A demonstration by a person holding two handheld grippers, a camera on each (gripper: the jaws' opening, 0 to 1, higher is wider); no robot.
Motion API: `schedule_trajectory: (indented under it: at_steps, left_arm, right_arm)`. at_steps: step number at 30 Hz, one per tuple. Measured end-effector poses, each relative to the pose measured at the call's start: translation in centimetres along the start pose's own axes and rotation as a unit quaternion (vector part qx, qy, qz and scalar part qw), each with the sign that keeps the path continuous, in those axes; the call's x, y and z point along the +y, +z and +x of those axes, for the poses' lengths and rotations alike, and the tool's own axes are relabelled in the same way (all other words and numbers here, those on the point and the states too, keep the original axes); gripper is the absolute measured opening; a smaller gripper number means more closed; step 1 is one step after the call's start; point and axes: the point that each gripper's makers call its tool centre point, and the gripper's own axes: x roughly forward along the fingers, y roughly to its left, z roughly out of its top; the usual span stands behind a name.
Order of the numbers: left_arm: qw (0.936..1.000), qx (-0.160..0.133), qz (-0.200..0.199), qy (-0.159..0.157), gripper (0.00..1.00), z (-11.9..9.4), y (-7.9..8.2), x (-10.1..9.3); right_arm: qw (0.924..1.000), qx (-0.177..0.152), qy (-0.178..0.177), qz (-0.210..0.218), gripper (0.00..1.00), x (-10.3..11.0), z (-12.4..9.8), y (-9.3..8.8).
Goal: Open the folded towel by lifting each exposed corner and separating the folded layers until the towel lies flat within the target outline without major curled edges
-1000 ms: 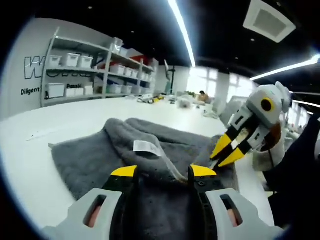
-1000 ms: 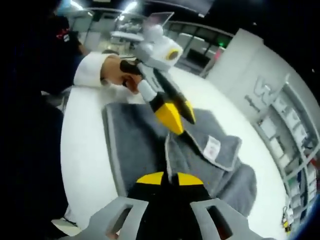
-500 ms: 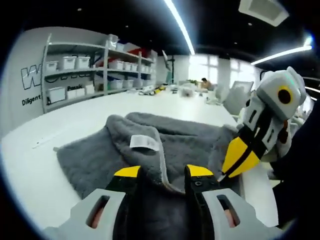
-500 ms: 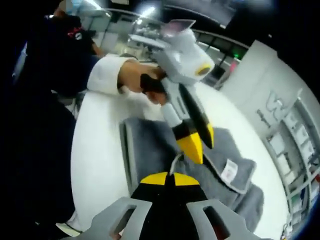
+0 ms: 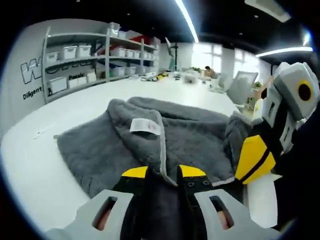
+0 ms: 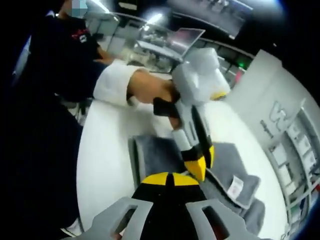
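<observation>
A grey towel (image 5: 190,135) lies rumpled on the white table (image 5: 35,150), its upper layer folded over and a white label (image 5: 145,126) showing. My left gripper (image 5: 164,172) is shut on the towel's pale hem, which runs up between its yellow tips. To its right, my right gripper (image 5: 254,158) holds a lifted corner. In the right gripper view, my right gripper (image 6: 167,179) is shut with grey towel (image 6: 155,155) bunched at its tips. The left gripper (image 6: 200,164) comes down from above, close in front of it. The label (image 6: 235,187) lies beyond.
Shelves with white bins (image 5: 80,55) stand along the far wall. Small items (image 5: 185,77) and a chair (image 5: 240,87) sit at the table's far end. The person's white sleeve (image 6: 117,82) and dark clothing (image 6: 40,130) lie on the left of the right gripper view.
My left gripper's jaws have narrowed onto the towel hem. The two grippers have drawn closer together, and the right one has lifted its towel corner higher.
</observation>
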Motion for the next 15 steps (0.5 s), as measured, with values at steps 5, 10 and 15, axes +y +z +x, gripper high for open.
schedule_trajectory:
  at_steps: [5, 10, 15]
  left_arm:
    - [1.0000, 0.002, -0.006, -0.003, 0.09, 0.0, 0.0, 0.0]
    - [1.0000, 0.000, -0.005, 0.000, 0.04, -0.1, 0.1, -0.5]
    - [1.0000, -0.010, -0.001, 0.000, 0.03, -0.4, 0.6, -0.5]
  right_arm:
    - [0.9982, -0.055, 0.019, 0.018, 0.00, 0.8, -0.7, 2.5]
    - [0.9989, -0.040, 0.016, 0.016, 0.00, 0.5, -0.5, 1.7]
    - [0.9989, -0.039, -0.003, 0.026, 0.00, -1.3, -0.8, 0.2]
